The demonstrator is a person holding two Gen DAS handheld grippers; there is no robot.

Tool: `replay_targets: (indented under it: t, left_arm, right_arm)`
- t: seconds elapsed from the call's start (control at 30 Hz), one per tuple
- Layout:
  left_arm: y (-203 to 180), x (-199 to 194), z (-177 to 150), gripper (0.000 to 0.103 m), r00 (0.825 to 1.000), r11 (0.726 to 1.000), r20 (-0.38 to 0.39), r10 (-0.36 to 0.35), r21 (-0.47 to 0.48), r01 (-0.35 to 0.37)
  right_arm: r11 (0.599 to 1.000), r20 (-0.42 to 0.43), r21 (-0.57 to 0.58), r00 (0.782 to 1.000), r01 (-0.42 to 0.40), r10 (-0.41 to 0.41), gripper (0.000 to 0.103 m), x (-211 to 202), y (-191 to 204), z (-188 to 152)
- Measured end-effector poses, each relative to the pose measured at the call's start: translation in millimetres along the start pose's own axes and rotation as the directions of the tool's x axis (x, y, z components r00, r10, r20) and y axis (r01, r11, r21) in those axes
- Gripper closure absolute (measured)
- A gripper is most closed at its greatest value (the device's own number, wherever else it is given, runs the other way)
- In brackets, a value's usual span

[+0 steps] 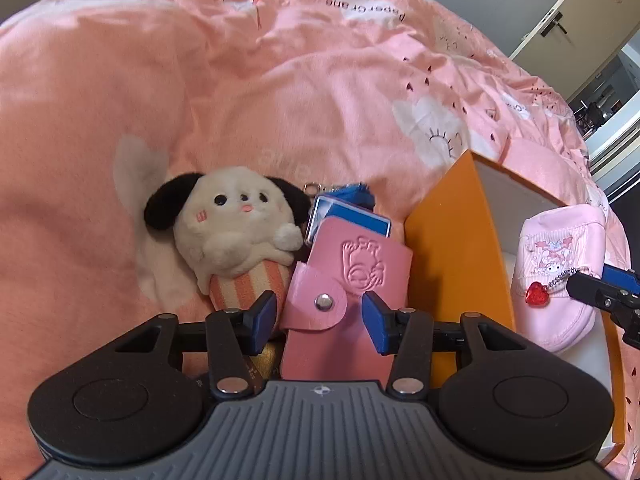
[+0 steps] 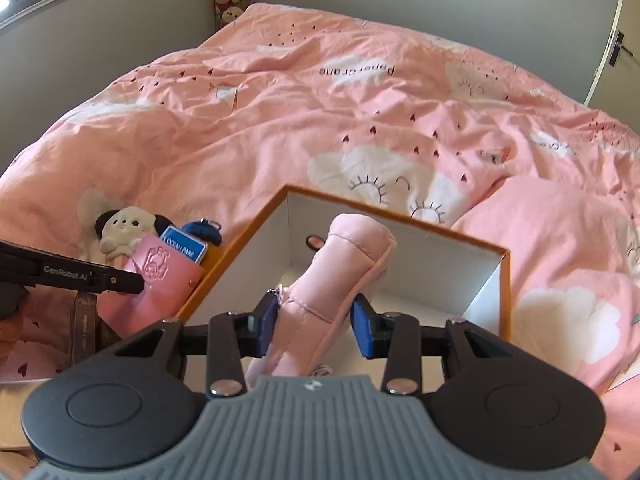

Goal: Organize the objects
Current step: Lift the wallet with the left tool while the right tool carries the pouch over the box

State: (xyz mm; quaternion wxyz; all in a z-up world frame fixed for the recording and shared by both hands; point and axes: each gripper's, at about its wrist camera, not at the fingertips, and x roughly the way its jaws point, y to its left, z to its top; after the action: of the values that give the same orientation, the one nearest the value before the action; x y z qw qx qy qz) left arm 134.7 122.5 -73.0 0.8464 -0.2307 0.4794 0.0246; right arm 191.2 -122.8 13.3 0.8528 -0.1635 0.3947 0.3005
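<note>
My left gripper (image 1: 320,316) stands open over a pink snap wallet (image 1: 348,276), and its blue pads do not press on the wallet. The wallet leans on the orange box (image 1: 448,240). A blue card pack (image 1: 348,216) and a white plush dog (image 1: 236,224) lie beside it on the bed. My right gripper (image 2: 316,316) is shut on a pink fabric pouch (image 2: 344,264) and holds it tilted over the white inside of the orange box (image 2: 400,220). In the left wrist view the pouch (image 1: 556,264) shows a cartoon print and a red heart charm (image 1: 536,294).
A rumpled pink duvet (image 2: 320,120) covers the bed, with a pink pillow (image 2: 560,240) right of the box. A brown strap (image 2: 82,328) lies at the near left. A blue keyring item (image 2: 206,230) sits behind the card pack. A door (image 1: 568,20) stands at far right.
</note>
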Motion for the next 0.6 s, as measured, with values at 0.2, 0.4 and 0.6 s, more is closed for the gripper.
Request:
replay_targets:
  t: [0.2, 0.4, 0.6]
  left_arm:
    - [1.0, 13.2, -2.1, 0.035, 0.998, 0.998, -0.027, -0.058, -0.024, 0.057]
    - [-4.3, 9.4, -6.6, 0.057, 0.998, 0.998, -0.021, -0.064, -0.023, 0.063]
    - [-15.9, -16.4, -11.4, 0.066, 0.999, 0.999, 0.039, -0.021, -0.029, 0.022]
  right_arm:
    - [0.999, -0.037, 0.008, 0.998, -0.041, 0.042, 0.061, 15.5, -3.0, -5.3]
    - [0.998, -0.055, 0.002, 0.997, -0.062, 0.062, 0.061, 22.7, -0.5, -9.1]
    - [0.998, -0.073, 0.009, 0.995, -0.067, 0.067, 0.061, 28.0, -2.0, -15.5]
